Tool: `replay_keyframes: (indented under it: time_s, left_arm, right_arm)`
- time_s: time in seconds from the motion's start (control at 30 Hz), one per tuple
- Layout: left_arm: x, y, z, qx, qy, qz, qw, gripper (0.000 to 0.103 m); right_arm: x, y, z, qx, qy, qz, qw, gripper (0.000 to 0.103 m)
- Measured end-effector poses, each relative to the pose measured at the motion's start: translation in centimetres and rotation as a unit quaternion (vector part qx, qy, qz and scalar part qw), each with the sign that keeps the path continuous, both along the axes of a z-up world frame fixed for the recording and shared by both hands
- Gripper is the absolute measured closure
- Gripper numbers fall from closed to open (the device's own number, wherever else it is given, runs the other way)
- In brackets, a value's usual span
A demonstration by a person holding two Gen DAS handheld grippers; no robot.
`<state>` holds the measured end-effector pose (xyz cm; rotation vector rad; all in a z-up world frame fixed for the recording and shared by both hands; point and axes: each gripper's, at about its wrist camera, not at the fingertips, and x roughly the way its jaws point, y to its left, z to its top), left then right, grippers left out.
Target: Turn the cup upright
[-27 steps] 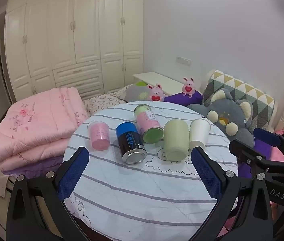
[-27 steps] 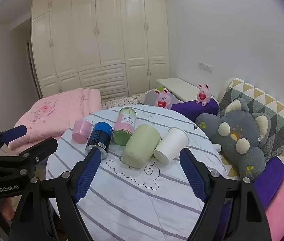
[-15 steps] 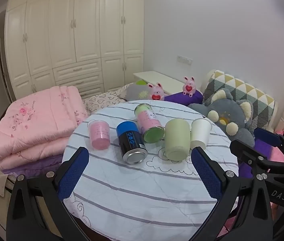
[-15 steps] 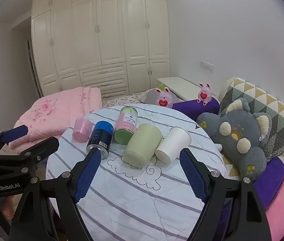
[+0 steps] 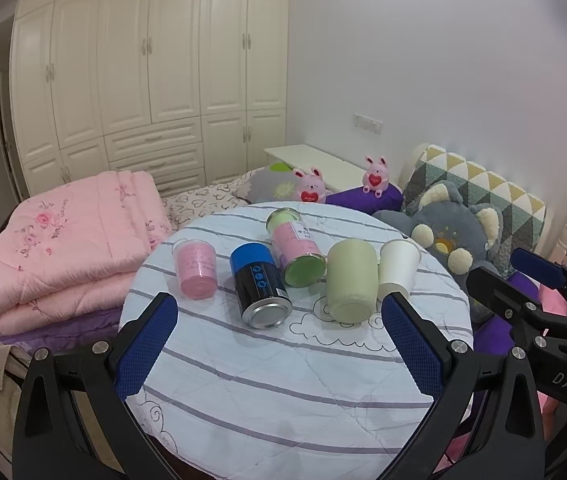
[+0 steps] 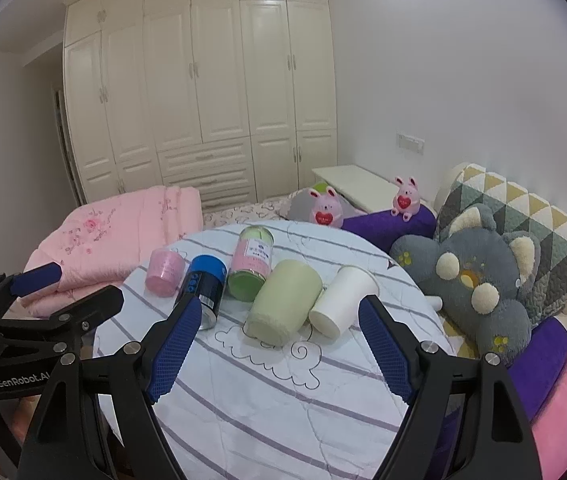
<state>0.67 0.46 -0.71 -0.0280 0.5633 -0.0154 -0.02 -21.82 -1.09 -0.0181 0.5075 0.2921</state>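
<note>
Left gripper (image 5: 279, 330): its jaws stand wide apart and hold nothing; it hangs above the near part of the table, well apart from the row of containers.
Right gripper (image 6: 279, 338): it is also spread wide and holds nothing; the pale green cup and the white paper cup show between its two blue pads, but nothing touches them.
Round table (image 5: 283, 392): it is covered with a white cloth with grey stripes; the near half is bare cloth up to the near edge.
Row of containers: five things lie on their sides across the far half, close to each other.
Pink cup (image 5: 196, 269): it is the leftmost one, near the left edge of the table.
Blue can (image 5: 260, 283): it lies just beside the pink cup, with its metal end toward the left wrist camera.
Pink bottle (image 5: 295, 251): it lies tilted, its green end beside the blue can.
Pale green cup (image 6: 285, 303): it lies on its side, in the middle of the row.
White paper cup (image 6: 343, 300): it lies just beside the pale green cup, nearest to the right edge.
Beyond the right edge: a grey plush toy (image 6: 479, 280) lies close to the table.
Beyond the left edge: a folded pink quilt (image 5: 67, 244).
</note>
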Motion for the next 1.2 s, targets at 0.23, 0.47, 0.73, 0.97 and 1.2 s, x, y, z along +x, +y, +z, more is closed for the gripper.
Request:
replay_keyframes:
  time_s: [0.23, 0.47, 0.73, 0.97, 1.2]
  left_arm:
    - [-0.2, 0.1, 0.2, -0.008, -0.004, -0.004, 0.9999, 0.000]
    - [-0.4, 0.1, 0.1, -0.015, -0.003, -0.014, 0.9998, 0.000]
    - [-0.2, 0.1, -0.1, -0.023, 0.000, -0.020, 0.9995, 0.000]
    - [0.8, 0.4, -0.3, -0.026, 0.007, -0.018, 0.9995, 0.000]
    - [2.3, 1.1, -0.6, -0.033, 0.023, -0.012, 0.9991, 0.000]
  right_arm:
    - [-0.5, 0.3, 0.2, 0.000, -0.018, 0.000, 1.000, 0.021]
    - [-0.6, -0.1, 0.2, 0.001, -0.016, -0.004, 1.000, 0.021]
    - [-0.3, -0.5, 0.0, 0.001, -0.011, -0.013, 1.000, 0.021]
    - [0.8, -0.4, -0.3, 0.001, -0.002, -0.012, 1.000, 0.021]
    - [1.9, 0.1, -0.8, 0.001, 0.006, -0.007, 1.000, 0.021]
